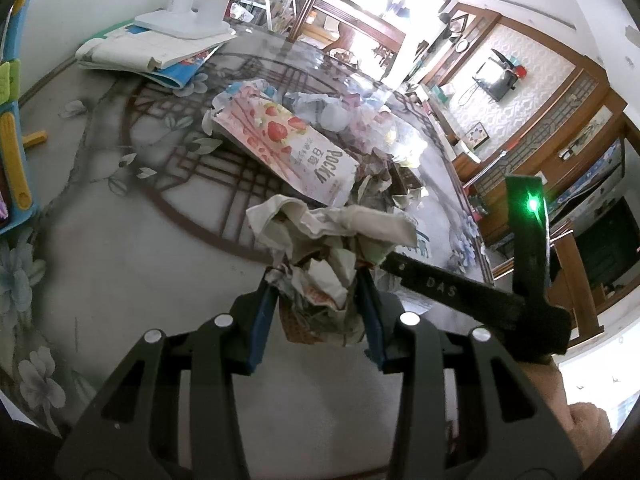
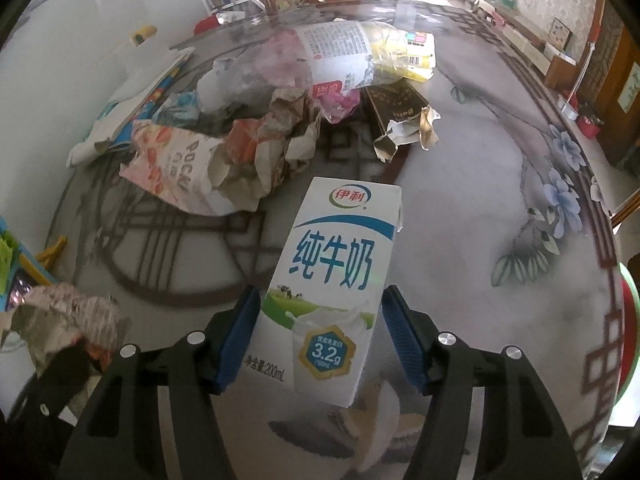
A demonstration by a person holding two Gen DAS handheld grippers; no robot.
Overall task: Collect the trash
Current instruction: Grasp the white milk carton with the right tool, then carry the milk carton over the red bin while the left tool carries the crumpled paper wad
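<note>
The left gripper (image 1: 316, 280) is clenched on a paper wad (image 1: 324, 248), which sits low centre of its frame, bulging up and out past the blue fingers (image 1: 262, 320). The right gripper (image 2: 320, 320) has the milk carton (image 2: 336, 276) between its fingers (image 2: 236, 340): the left pad touches the carton's side, but a sliver of gap shows at the right pad, so I cannot tell whether the grip is firm. The carton's long axis runs straight away from the fingers, toward the top of the frame, tilted slightly right.

The rest of the trash lies ahead of both grippers on the tabletop (image 2: 480, 208): the Pocky box (image 1: 288, 148) upper centre of the left view, its long axis running diagonally from upper left to lower right, with a plastic bottle (image 2: 340, 54) and a torn dark box (image 2: 400, 116) beyond it. No bin shows in either view, so both loads probably have to be carried out of frame, and neither gripper is free for the pile
</note>
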